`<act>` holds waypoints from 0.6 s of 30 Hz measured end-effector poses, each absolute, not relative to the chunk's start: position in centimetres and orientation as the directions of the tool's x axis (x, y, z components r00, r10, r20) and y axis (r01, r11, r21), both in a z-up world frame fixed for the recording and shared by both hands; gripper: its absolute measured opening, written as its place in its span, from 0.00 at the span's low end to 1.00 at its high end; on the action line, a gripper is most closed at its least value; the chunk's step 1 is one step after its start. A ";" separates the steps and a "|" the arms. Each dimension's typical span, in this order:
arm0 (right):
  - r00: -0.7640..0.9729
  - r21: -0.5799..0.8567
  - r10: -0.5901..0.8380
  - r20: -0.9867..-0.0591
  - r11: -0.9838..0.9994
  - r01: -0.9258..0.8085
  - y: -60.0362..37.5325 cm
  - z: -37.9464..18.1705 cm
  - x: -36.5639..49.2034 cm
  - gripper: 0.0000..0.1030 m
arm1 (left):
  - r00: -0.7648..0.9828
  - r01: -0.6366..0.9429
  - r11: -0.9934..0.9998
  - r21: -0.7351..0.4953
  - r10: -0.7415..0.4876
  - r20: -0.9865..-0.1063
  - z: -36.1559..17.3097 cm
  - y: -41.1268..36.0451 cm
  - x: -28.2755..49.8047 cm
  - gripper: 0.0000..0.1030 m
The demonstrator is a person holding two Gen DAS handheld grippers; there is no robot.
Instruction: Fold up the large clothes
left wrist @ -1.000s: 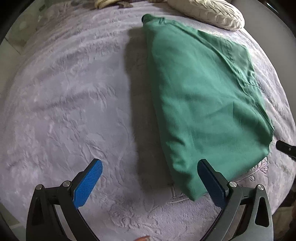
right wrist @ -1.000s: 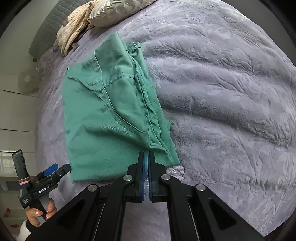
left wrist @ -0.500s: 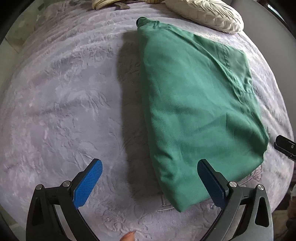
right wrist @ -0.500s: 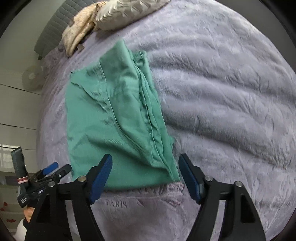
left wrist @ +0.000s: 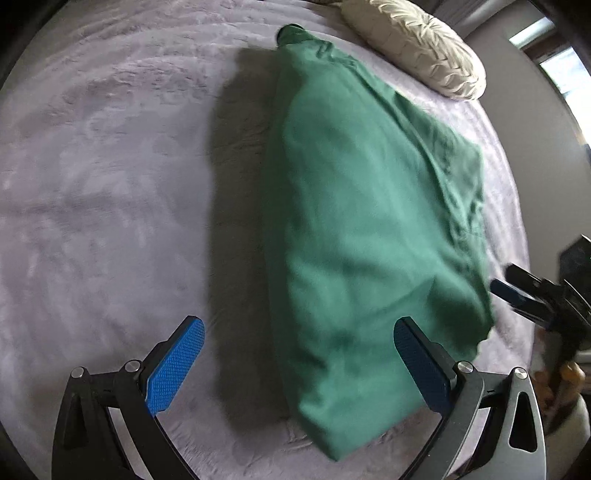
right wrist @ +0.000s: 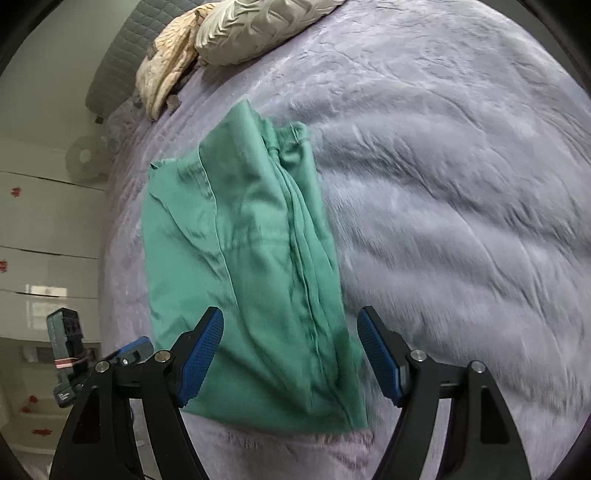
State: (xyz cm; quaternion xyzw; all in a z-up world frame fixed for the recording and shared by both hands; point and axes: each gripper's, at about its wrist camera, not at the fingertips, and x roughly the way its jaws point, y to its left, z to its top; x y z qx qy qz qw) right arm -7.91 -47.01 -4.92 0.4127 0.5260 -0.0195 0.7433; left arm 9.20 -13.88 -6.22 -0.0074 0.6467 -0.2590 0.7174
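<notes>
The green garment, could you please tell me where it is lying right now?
The green garment lies folded on the lilac bedspread, left of centre in the right wrist view, below the cream pillow, its near end between the open right gripper.

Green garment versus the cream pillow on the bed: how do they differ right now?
The green garment is flat, folded into a long panel and lies mid-bed near both grippers; the cream pillow is puffy, pleated and sits at the far end. The garment is smooth cloth; the pillow looks ridged. Both rest on the grey-lilac blanket, untouched.
</notes>
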 end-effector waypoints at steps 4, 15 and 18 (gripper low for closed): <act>0.460 0.654 0.473 -0.752 0.628 0.423 -48.1 -7.0 -5.3 0.77 | -0.031 0.380 0.826 -0.416 -0.438 -0.899 -8.2 -14.9 10.0 1.00; 0.495 0.796 0.630 -0.599 0.537 0.280 -49.1 -10.6 1.5 0.80 | -0.081 0.450 0.752 -0.481 -0.502 -0.861 -10.7 -19.3 10.9 1.00; 0.492 0.814 0.653 -0.575 0.515 0.268 -48.8 -11.3 3.1 0.82 | -0.092 0.446 0.749 -0.489 -0.505 -0.858 -11.1 -19.7 11.0 1.00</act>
